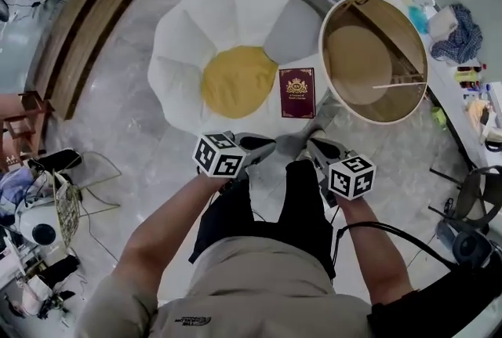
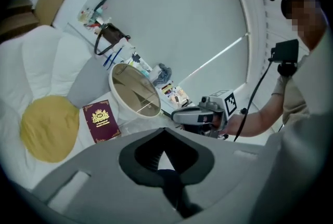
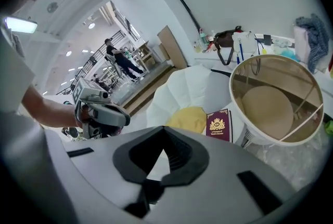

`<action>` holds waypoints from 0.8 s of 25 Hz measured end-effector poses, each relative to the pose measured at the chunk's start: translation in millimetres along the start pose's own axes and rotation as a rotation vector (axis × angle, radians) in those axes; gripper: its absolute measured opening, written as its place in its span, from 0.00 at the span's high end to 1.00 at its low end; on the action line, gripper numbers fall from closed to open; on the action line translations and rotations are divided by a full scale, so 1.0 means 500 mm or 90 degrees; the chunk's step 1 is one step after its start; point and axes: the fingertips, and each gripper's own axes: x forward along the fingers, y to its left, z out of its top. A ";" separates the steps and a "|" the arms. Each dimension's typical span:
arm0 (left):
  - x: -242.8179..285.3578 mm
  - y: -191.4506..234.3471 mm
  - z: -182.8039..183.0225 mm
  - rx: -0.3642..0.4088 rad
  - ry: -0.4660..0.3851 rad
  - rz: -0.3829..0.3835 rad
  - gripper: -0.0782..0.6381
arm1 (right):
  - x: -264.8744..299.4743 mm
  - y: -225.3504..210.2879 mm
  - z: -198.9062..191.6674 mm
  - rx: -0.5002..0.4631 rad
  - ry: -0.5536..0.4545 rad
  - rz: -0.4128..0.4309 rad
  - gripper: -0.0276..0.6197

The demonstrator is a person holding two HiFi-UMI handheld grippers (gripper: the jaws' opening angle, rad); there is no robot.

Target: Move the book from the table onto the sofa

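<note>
Ahead of both sets of fingers, well apart from them, the book (image 1: 297, 92) lies flat on the sofa (image 1: 235, 11), cover up, maroon with a gold crest. It rests on a white petal of the seat, just beside the yellow cushion (image 1: 238, 81) to the left of the fingers' line and just beside the round table (image 1: 336, 21) to the right. The table top is bare of the book.

Left gripper (image 1: 263, 143): held low in front of the person's waist, its marker cube (image 1: 220, 154) toward the body. The left gripper view shows its 2 fingers brought together, only a thin sliver of light between them, nothing gripped. The book sits up and to the left of the fingertips in that view (image 2: 101, 121).

Right gripper (image 1: 318, 145): held level with the left one and near it, fingertips angled toward the book. The right gripper view shows the fingers drawn together likewise, with nothing between them. The book lies beyond the fingertips and slightly right in that view (image 3: 219, 125), touching neither finger.

A black cable (image 1: 388, 233) runs from behind the right gripper past the forearm. A blue cloth (image 1: 460, 32) lies on the bench beyond the table, far right of the fingers.
</note>
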 end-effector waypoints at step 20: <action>-0.263 -0.413 0.089 0.188 -0.087 -0.003 0.88 | -0.283 0.378 0.137 -0.212 -0.101 0.022 0.94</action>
